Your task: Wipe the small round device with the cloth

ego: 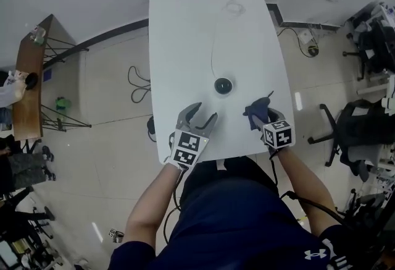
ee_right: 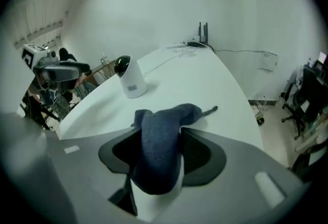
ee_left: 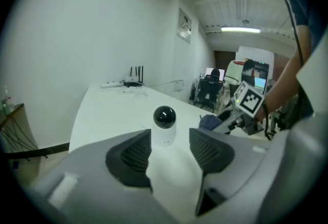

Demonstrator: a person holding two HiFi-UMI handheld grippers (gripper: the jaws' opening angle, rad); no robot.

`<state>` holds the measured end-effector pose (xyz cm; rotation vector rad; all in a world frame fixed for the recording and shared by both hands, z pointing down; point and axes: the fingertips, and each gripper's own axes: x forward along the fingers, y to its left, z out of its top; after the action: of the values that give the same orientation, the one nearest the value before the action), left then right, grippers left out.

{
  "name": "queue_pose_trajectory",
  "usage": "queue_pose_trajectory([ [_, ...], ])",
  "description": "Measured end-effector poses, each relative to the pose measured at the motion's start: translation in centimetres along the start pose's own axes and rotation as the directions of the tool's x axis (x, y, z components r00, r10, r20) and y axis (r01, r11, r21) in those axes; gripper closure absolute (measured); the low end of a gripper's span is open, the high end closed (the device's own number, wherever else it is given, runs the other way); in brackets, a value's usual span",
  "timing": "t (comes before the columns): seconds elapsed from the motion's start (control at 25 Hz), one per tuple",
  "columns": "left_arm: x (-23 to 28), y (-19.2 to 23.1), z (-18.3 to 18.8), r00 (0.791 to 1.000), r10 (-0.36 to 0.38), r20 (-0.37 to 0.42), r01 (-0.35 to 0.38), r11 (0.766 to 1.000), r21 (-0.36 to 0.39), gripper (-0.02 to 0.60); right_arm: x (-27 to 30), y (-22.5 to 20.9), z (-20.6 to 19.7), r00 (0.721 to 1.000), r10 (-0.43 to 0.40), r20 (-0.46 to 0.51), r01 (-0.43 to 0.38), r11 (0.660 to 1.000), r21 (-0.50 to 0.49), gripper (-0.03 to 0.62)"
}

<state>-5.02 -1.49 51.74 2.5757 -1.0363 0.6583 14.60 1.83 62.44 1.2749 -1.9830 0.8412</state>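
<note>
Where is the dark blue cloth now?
The cloth lies at the white table's near right edge in the head view, between the right gripper's jaws, right of the small round device.

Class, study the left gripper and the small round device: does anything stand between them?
Nothing visible does. Only bare table lies between the open left gripper and the small round device; the cloth sits aside, between the open jaws of the right gripper.

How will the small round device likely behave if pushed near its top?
The small round device stands taller than wide, so a high push would probably tip it. Its smooth white shell may slide on the smooth table. The thin cable seemingly attached could drag.
</note>
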Motion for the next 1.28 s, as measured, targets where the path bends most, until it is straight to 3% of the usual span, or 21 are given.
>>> queue_pose_trajectory([
  [0.04,0.5,0.3,-0.1,1.000,0.003,-0.010,-0.003,1.000,0.004,0.348,0.1,0.2,0.5,1.000,0.011,0.009,-0.011,1.000,-0.029,0.418],
  [0.12,1.7,0.6,-0.6,0.999,0.004,-0.034,-0.003,1.000,0.016,0.347,0.1,0.9,1.8,0.998,0.050,0.035,-0.048,0.997,-0.057,0.458],
  [0.28,4.2,1.1,-1.9,0.996,0.001,-0.086,0.003,0.999,0.044,0.298,-1.2,1.7,5.8,0.988,0.093,0.126,-0.076,0.988,-0.131,0.468],
  [0.4,5.7,1.3,-2.2,0.995,0.016,-0.098,-0.009,0.997,0.071,0.301,-2.8,2.8,10.2,0.974,0.084,0.212,-0.033,0.971,-0.236,0.468],
  [0.52,6.8,1.3,-1.4,0.996,0.038,-0.081,-0.028,0.993,0.113,0.309,-4.3,5.4,14.8,0.951,0.102,0.293,0.011,0.932,-0.363,0.468],
  [0.64,7.4,1.0,-0.3,0.998,0.037,-0.055,-0.027,0.985,0.169,0.329,-4.7,9.5,18.1,0.938,0.145,0.314,0.051,0.841,-0.538,0.467],
  [0.8,7.9,0.3,-0.1,0.998,0.014,-0.058,-0.001,0.975,0.223,0.353,-2.6,14.2,17.8,0.953,0.171,0.251,0.098,0.611,-0.786,0.467],
  [0.84,7.9,0.3,-0.2,0.998,0.014,-0.059,0.000,0.975,0.222,0.353,-2.0,14.8,17.4,0.956,0.172,0.236,0.099,0.569,-0.816,0.467],
  [0.92,7.9,0.5,-0.3,0.998,0.016,-0.059,-0.003,0.977,0.212,0.353,-1.1,15.2,16.9,0.960,0.168,0.222,0.101,0.531,-0.841,0.466],
  [1.0,7.8,0.6,-0.3,0.998,0.020,-0.056,-0.008,0.979,0.206,0.353,-0.8,14.9,17.1,0.959,0.167,0.229,0.103,0.548,-0.830,0.465],
  [1.08,7.8,0.7,-0.2,0.998,0.025,-0.053,-0.014,0.979,0.204,0.353,-0.9,14.2,17.7,0.955,0.173,0.241,0.089,0.607,-0.790,0.465],
  [1.2,7.7,0.7,-0.2,0.998,0.034,-0.054,-0.023,0.979,0.202,0.357,-0.7,12.8,18.4,0.948,0.200,0.249,0.013,0.754,-0.656,0.465],
  [1.28,7.6,0.8,-0.2,0.998,0.037,-0.059,-0.024,0.979,0.203,0.359,-0.1,11.5,18.4,0.938,0.228,0.259,-0.072,0.863,-0.500,0.465],
])
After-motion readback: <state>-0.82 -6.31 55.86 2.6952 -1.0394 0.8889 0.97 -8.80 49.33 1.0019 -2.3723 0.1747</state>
